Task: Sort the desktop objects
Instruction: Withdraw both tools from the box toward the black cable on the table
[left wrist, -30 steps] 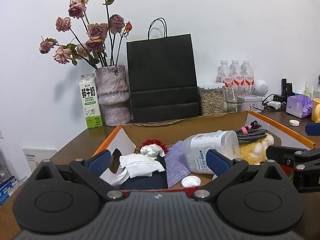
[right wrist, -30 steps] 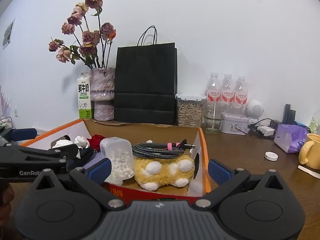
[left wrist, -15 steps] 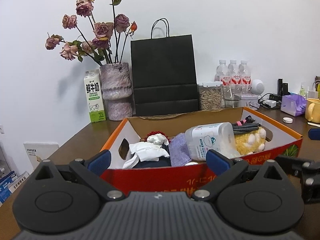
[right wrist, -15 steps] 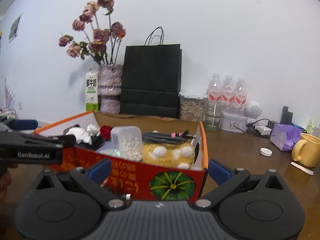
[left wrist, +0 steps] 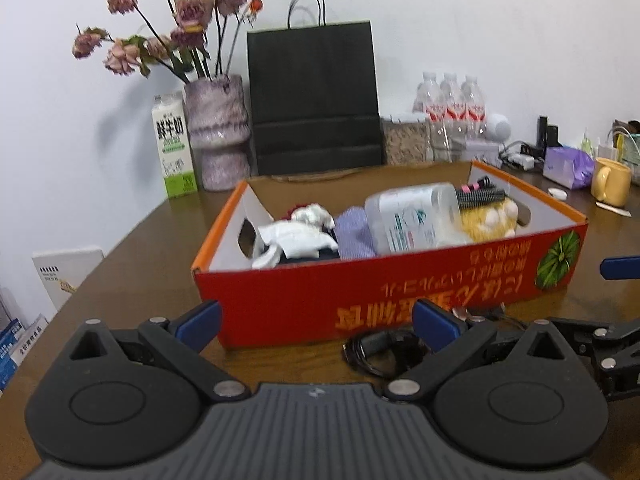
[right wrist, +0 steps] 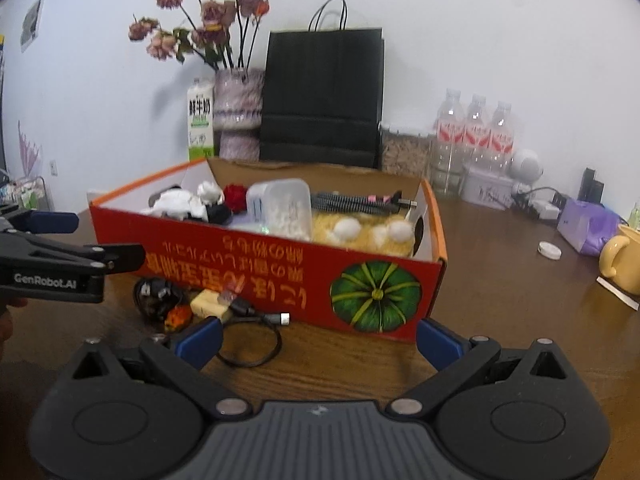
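Both grippers, left gripper (left wrist: 316,320) and right gripper (right wrist: 318,336), hang spread and empty near the red box (right wrist: 280,264), probably because the loose cable (right wrist: 248,336) waits in front.

Both hand-held grippers, left (left wrist: 316,322) and right (right wrist: 318,338), gape wide.

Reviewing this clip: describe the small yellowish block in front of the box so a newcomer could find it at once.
Start at the red cardboard box with the green pumpkin picture on the brown wooden table. On the table just in front of its printed wall lies a clutter of black cables. The pale yellow rectangular block sits among them, the only light, boxy piece there.
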Action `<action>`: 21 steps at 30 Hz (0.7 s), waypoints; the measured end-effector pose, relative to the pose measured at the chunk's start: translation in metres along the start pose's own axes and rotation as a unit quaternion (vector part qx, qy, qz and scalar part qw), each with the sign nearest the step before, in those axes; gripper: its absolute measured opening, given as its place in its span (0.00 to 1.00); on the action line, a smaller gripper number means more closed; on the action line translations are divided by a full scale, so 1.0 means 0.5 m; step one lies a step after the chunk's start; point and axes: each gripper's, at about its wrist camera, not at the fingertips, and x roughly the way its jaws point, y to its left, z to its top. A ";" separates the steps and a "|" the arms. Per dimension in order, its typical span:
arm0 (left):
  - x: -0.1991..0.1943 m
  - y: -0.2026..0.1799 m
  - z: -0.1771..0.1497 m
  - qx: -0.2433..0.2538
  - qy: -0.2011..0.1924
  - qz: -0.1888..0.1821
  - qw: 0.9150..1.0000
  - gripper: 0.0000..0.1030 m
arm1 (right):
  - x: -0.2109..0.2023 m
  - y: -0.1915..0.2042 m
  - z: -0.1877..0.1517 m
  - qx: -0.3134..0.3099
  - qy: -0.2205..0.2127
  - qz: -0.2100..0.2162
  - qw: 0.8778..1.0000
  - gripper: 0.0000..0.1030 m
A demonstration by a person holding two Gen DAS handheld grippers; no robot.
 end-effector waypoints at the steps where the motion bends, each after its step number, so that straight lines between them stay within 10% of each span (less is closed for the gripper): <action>1: 0.002 0.001 -0.002 0.000 0.006 -0.003 1.000 1.00 | 0.003 0.000 -0.001 0.001 0.006 0.002 1.000 1.00; 21: 0.066 -0.007 -0.010 -0.027 0.077 -0.060 0.995 1.00 | 0.057 0.004 -0.006 0.020 0.080 0.012 0.996 1.00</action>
